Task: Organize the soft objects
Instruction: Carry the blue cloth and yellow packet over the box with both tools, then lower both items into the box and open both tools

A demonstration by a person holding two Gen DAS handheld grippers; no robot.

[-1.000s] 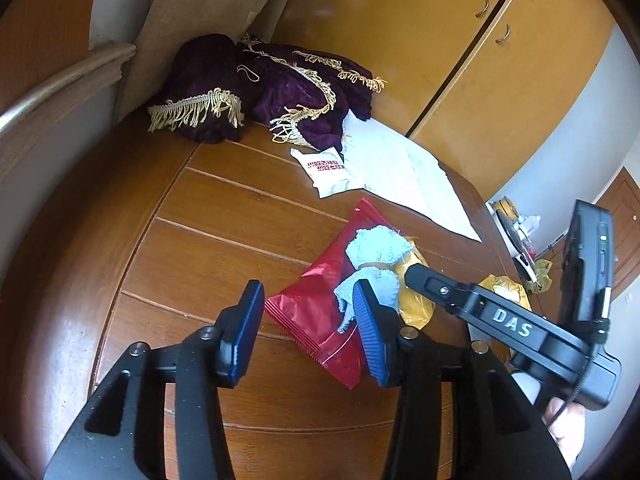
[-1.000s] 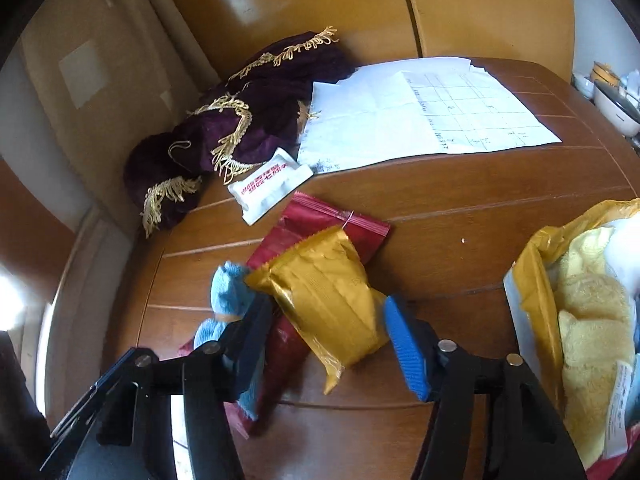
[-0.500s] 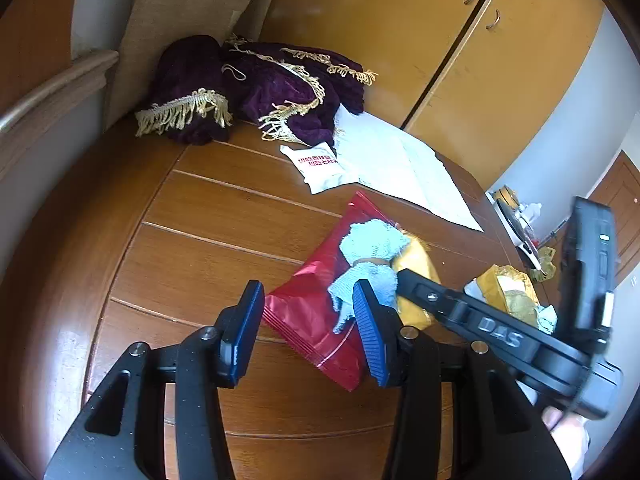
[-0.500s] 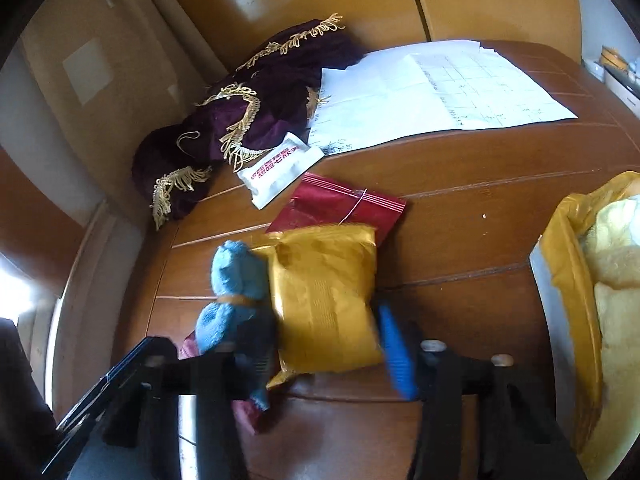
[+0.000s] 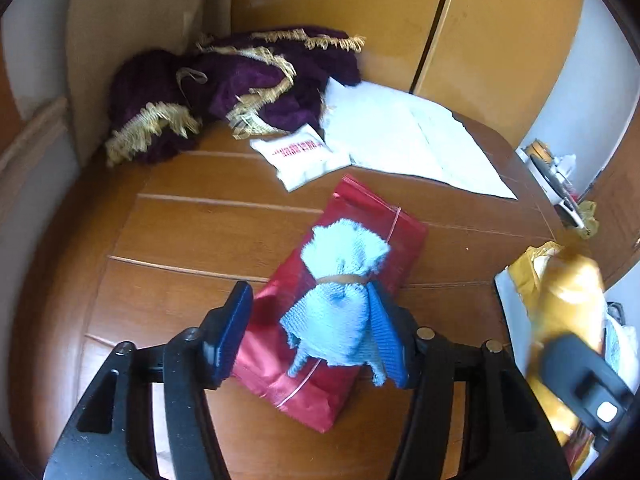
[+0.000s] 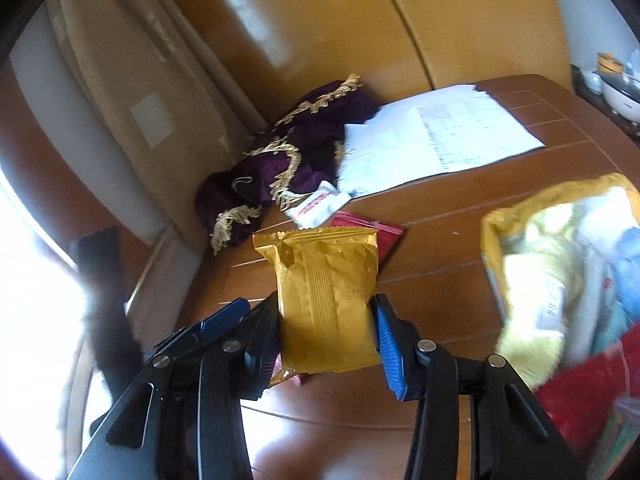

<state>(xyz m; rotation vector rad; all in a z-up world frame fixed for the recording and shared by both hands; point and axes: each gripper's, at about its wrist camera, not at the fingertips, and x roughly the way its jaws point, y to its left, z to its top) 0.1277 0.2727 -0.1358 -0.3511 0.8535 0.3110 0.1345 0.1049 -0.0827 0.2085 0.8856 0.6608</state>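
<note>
A light blue cloth bundle [image 5: 340,304], tied with a rubber band, lies on a red packet [image 5: 360,224] on the wooden table [image 5: 192,232]. My left gripper [image 5: 308,340] straddles the bundle and its jaws are opening. The right pad [image 5: 386,340] touches the cloth and the left pad [image 5: 228,336] stands apart from it. My right gripper [image 6: 328,336] is shut on a gold foil packet [image 6: 326,280] and holds it above the table. In the left wrist view that gold packet [image 5: 568,300] is blurred at the right, near an open yellow bag [image 5: 520,272]. The yellow bag [image 6: 504,232] holds several soft cloths.
A purple velvet cloth with gold fringe [image 5: 224,92] is heaped at the table's far corner. White papers [image 5: 400,136] and a white sachet [image 5: 300,156] lie beside it. Wooden cabinet doors [image 5: 500,20] stand behind. Small clutter [image 5: 560,184] sits past the right edge.
My right gripper closed on the gold packet and lifted it off the red packet, carrying it right. My left gripper moved in around the blue bundle and its jaws widened.
</note>
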